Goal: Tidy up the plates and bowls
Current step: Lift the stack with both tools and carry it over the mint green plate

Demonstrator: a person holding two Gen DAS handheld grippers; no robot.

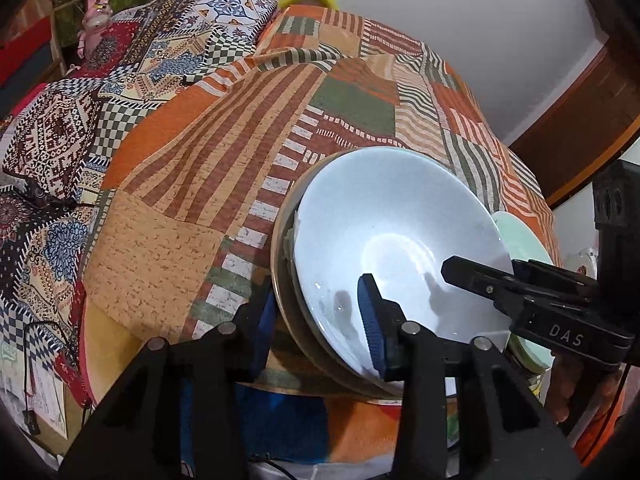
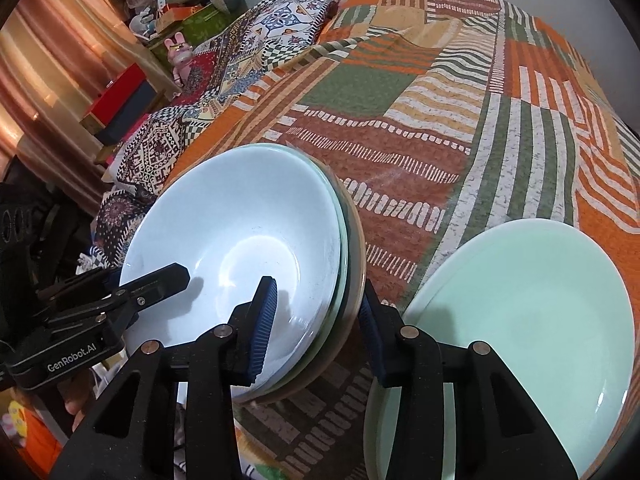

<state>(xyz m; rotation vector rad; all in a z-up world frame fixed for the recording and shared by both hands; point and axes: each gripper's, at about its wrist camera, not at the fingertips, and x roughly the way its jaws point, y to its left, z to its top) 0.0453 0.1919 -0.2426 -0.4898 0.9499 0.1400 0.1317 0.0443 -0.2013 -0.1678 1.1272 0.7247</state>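
A stack of bowls [image 1: 392, 216] sits on the bed, with a pale blue-white bowl [image 2: 240, 216] on top and darker rims beneath. My left gripper [image 1: 318, 316] straddles the stack's left rim, one blue pad inside the top bowl and one outside, pressing on it. My right gripper [image 2: 316, 322] clamps the opposite rim the same way. In each view one finger of the other gripper reaches into the bowl: the right gripper's finger [image 1: 460, 272] and the left gripper's finger [image 2: 168, 276]. Pale green plates [image 2: 540, 312] lie right of the bowls.
Everything rests on an orange, green and brown patchwork bedspread [image 1: 240, 140]. A patterned quilt [image 1: 60, 140] is bunched at the left. A pink bunny figure [image 2: 180, 56] and boxes [image 2: 116, 100] stand beyond it. A wooden door [image 1: 592, 120] is at the right.
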